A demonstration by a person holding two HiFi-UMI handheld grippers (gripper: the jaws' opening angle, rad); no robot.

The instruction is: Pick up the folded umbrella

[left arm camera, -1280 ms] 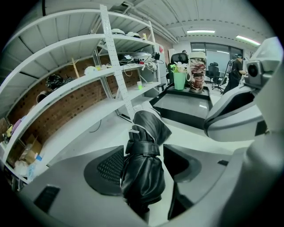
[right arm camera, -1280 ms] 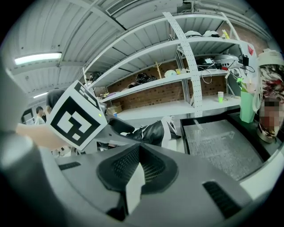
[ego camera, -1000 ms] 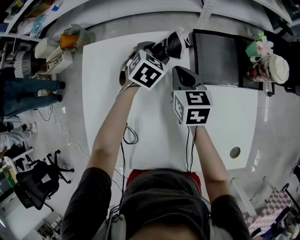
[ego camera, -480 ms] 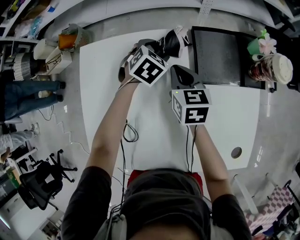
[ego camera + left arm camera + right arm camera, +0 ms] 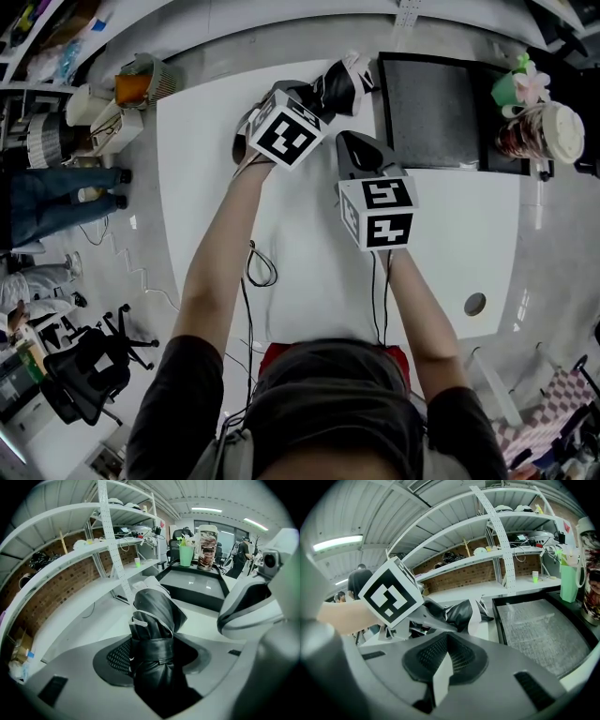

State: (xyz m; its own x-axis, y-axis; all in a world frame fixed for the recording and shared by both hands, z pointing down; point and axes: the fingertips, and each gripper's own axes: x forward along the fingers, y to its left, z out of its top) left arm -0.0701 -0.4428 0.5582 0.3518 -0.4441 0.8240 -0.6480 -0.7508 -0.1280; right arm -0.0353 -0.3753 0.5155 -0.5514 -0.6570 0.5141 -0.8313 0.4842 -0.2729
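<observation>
Umbrella [image 5: 153, 620], glossy creased black fabric

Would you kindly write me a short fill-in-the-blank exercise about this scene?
The umbrella is mostly ___.
The right gripper holds ___.
In the head view, just right of the umbrella lies a black ___.
Missing words: black; nothing; tray.
</observation>
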